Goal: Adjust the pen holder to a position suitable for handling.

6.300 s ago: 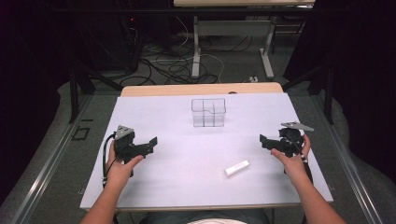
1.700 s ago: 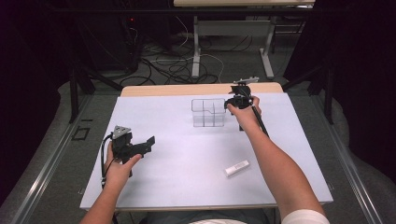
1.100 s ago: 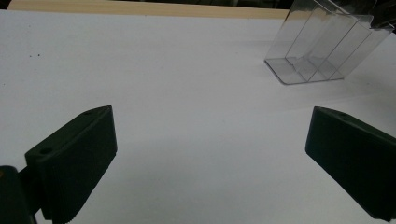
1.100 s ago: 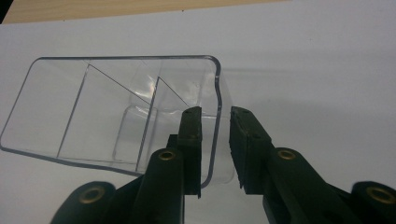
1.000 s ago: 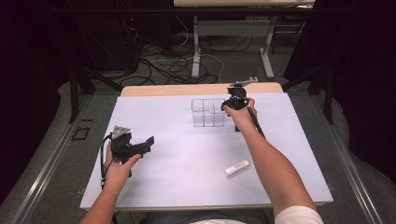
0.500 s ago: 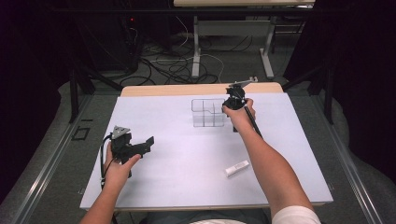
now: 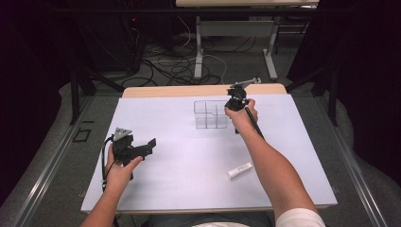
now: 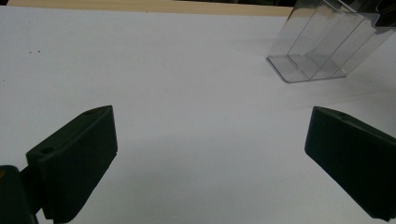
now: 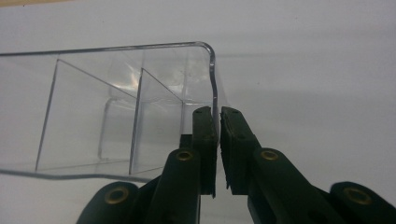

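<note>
thing: clear plastic box (image 9: 116, 107), likely light, stiff, slippery, brittle | right gripper (image 9: 217, 135): fingers have just been closing, clamp its thin side wall; hold low | left gripper (image 8: 210, 154): fingers released, nothing between.

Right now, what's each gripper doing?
Left gripper: open, holding nothing.
Right gripper: jaws just closed on the clear organizer's side wall.
</note>
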A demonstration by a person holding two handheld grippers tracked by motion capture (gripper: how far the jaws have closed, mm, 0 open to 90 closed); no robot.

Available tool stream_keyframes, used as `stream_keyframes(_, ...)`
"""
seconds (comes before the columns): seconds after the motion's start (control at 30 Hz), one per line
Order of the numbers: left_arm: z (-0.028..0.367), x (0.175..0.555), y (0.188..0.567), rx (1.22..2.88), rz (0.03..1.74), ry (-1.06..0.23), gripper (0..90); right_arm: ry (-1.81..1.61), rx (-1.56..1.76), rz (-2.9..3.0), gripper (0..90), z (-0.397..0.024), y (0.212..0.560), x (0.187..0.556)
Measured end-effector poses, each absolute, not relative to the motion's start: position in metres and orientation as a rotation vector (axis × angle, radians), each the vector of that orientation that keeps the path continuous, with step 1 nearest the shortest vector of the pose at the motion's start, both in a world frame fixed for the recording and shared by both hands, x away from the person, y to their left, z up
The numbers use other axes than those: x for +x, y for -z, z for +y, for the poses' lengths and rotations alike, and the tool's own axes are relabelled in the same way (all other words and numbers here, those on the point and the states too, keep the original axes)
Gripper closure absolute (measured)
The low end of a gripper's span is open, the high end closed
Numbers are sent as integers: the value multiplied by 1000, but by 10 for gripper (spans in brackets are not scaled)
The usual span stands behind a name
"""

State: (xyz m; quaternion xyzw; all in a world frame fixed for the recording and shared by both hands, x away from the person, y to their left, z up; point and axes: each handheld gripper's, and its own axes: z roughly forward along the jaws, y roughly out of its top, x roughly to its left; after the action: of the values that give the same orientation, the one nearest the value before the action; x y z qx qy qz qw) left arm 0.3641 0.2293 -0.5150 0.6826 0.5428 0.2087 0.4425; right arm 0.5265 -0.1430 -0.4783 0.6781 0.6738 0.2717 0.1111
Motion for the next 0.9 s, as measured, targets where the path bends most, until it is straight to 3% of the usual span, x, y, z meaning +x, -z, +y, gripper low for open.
stream_keyframes(0.9,225,364,517,1723,1331,-518,24,-705,1916,2130,865,-143,472,497)
